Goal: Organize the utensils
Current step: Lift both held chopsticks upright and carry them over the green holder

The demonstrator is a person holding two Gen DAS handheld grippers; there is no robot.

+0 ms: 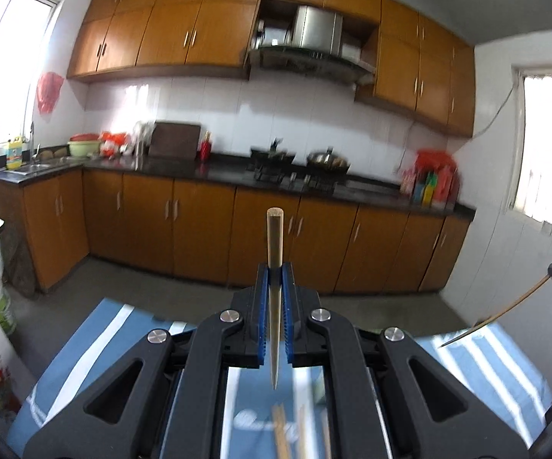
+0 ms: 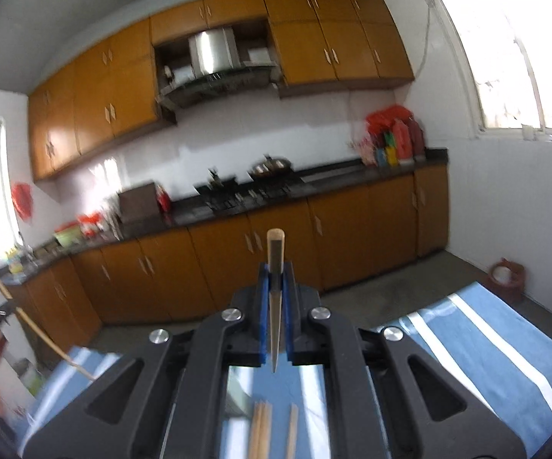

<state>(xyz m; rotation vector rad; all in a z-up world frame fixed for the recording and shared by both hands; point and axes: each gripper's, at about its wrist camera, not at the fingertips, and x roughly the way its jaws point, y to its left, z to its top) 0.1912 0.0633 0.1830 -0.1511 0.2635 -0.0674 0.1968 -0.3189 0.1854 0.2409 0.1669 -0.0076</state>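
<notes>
Left wrist view showed the left gripper (image 1: 275,271) pinching one chopstick (image 1: 274,244) between its blue pads, both ends protruding, raised above the blue striped cloth (image 1: 96,336). The right gripper (image 2: 275,271) likewise clamped a second chopstick (image 2: 275,252). More chopsticks (image 2: 262,432) lay on the cloth below. Judgement: both sticks should be lowered level and parallel beside the lying ones, tips matched, and released only once resting, since round sticks would likely roll.

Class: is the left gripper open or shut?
Shut: the left gripper has its blue pads pressed against a chopstick on both sides.
</notes>
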